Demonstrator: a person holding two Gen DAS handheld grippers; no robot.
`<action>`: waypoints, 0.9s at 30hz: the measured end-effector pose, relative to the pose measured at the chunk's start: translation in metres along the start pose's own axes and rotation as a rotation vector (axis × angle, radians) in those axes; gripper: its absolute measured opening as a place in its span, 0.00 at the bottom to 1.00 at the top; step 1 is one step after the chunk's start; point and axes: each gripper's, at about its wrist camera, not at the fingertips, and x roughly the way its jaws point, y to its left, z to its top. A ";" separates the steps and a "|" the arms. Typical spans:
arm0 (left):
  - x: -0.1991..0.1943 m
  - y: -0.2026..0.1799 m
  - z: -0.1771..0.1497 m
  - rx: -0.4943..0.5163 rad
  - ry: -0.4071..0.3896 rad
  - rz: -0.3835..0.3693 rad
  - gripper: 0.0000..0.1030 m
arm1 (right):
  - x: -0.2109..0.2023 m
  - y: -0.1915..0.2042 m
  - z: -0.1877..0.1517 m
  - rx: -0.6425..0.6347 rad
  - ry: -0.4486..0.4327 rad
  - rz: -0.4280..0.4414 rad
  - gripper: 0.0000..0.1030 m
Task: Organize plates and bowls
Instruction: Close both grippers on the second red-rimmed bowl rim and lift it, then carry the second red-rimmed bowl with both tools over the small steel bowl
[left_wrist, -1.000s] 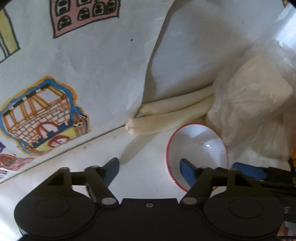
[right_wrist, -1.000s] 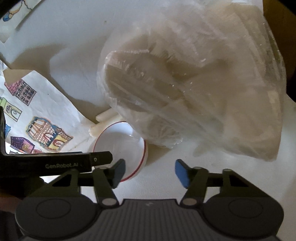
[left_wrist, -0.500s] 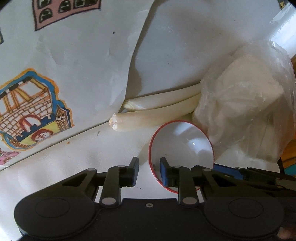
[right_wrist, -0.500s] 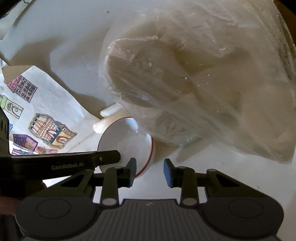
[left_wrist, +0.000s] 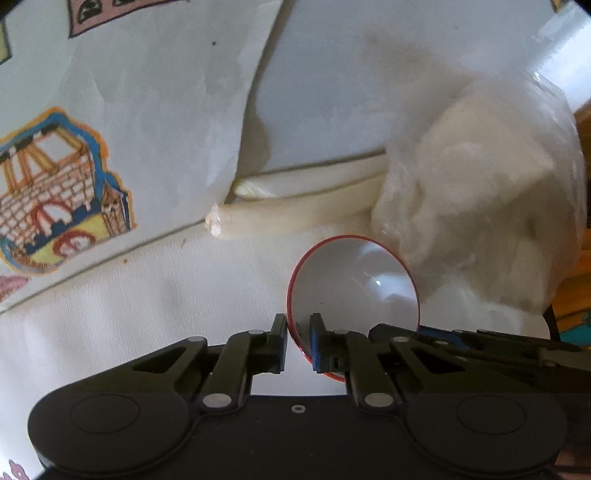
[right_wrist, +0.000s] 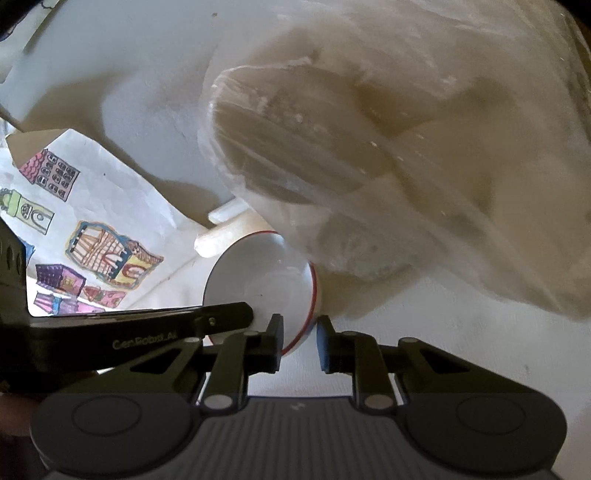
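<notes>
both grippers, left (left_wrist: 298, 338) and right (right_wrist: 299, 338), have just closed to pinch the bowl (left_wrist: 354, 284) rim; the bag (right_wrist: 406, 147) hides its far edge.

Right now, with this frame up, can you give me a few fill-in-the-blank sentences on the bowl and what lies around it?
The white bowl has a rim coloured ___.
Inside, the bowl is ___.
The clear bag against the bowl is made of ___.
The paper bears coloured drawings of ___.
Missing words: red; empty; plastic; buildings.
</notes>
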 end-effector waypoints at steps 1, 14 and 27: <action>-0.001 -0.002 -0.003 -0.001 -0.003 -0.001 0.12 | -0.003 -0.001 -0.002 -0.002 0.000 0.002 0.20; -0.029 -0.047 -0.035 -0.006 -0.062 -0.037 0.12 | -0.061 -0.017 -0.019 -0.015 -0.039 0.020 0.19; -0.056 -0.097 -0.053 0.026 -0.115 -0.051 0.12 | -0.121 -0.034 -0.033 -0.033 -0.091 0.027 0.19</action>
